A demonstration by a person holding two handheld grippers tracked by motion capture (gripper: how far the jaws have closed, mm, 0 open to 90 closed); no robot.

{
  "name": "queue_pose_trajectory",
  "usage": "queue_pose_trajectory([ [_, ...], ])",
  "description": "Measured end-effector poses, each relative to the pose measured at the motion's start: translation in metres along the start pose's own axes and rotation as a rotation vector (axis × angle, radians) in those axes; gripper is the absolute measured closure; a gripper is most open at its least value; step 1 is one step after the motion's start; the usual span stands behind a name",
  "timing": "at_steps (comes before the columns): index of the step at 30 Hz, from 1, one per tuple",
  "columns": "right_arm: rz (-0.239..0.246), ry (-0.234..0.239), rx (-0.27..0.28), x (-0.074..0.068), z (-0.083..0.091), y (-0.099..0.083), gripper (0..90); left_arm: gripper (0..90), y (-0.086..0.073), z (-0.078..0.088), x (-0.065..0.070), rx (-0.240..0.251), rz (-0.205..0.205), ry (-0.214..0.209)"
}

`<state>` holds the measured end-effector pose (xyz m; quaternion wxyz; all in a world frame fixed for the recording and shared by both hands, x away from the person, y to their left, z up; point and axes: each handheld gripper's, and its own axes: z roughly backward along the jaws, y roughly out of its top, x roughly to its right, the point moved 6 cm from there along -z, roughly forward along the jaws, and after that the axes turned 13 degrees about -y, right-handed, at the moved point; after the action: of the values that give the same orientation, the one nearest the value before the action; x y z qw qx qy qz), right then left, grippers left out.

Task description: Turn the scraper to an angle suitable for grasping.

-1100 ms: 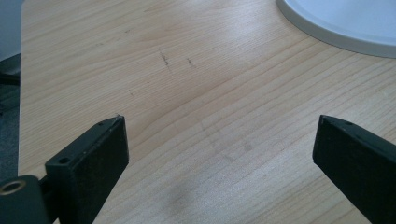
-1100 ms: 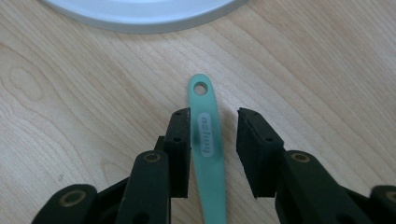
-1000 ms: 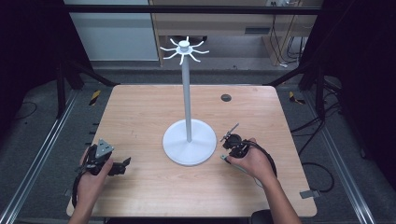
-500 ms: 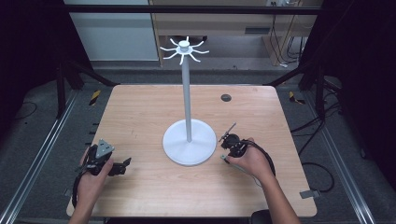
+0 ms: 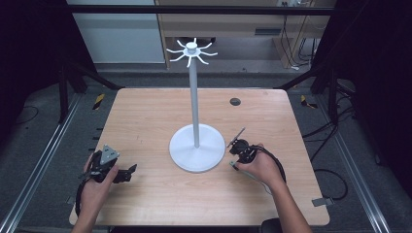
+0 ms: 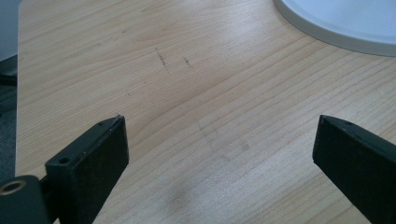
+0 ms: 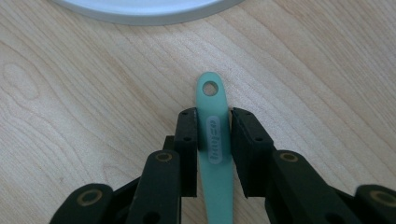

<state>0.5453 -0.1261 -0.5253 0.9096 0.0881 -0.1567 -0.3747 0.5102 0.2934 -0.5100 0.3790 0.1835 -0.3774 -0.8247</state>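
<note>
High view first: your left hand [image 5: 94, 187] rests near the front left corner of the bench [image 5: 145, 121], holding the left tool [image 5: 127, 172] low over the wood with its jaws pointing toward the stand and its grey three-cornered plate facing up. Your right hand [image 5: 260, 167] lies to the right of the white stand [image 5: 195, 97], with the right tool [image 5: 234, 154] down at the bench just beside the stand's round base. The stand rises from mid-bench as a thin pole topped by a ring of short hooks. A small dark round fitting [image 5: 235, 101] sits in the wood toward the far right. Grey floor, black frame posts and loose cables surround the bench

Left gripper view: your left tool [image 6: 219, 140] has its jaws spread wide with bare, pale wood grain between them, gripping nothing. The rim of the stand's base [image 6: 336, 28] curves across the top right corner

Right gripper view: your right tool [image 7: 214, 133] is closed on a mint-green utensil handle [image 7: 215, 140], both jaws pressed against its sides. The handle lies flat on the bench, its rounded end with a hanging hole poking past the jaws toward the stand's base [image 7: 140, 9], close but apart from it. A pale oval label on the handle carries lettering you cannot read
</note>
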Motion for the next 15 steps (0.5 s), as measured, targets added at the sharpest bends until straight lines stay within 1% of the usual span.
queue_pose_trajectory([
  [4,0.023,-0.007,0.007,0.001,-0.001,0.0,74.4,3.3,0.0,0.0,0.0,0.0,0.001,-0.001],
  [5,0.002,-0.001,-0.006,0.0,0.0,0.0,74.4,3.3,0.0,0.0,0.0,0.003,0.003,0.0],
  [7,0.001,-0.003,-0.003,0.0,0.0,0.0,74.5,3.3,0.0,0.0,0.0,0.003,0.004,0.0],
  [9,-0.019,-0.008,0.021,0.004,0.003,-0.001,74.6,3.3,0.0,0.0,0.0,0.001,0.005,0.001],
  [10,-0.019,-0.008,0.021,0.004,0.003,-0.001,74.6,3.3,0.0,0.0,0.0,0.001,0.004,0.0],
  [11,-0.026,-0.009,0.036,0.006,0.005,-0.001,74.6,3.3,0.0,0.0,0.0,0.002,0.005,0.0],
  [12,-0.045,-0.005,0.055,0.008,0.008,-0.002,74.6,3.3,0.0,0.0,0.0,0.002,0.004,0.0],
  [13,-0.053,-0.004,0.069,0.009,0.011,-0.002,74.6,3.3,0.0,0.0,0.0,0.001,0.003,0.0],
  [15,-0.091,0.0,0.111,0.014,0.02,-0.002,74.6,3.3,0.0,0.0,0.0,0.0,0.001,-0.001],
])
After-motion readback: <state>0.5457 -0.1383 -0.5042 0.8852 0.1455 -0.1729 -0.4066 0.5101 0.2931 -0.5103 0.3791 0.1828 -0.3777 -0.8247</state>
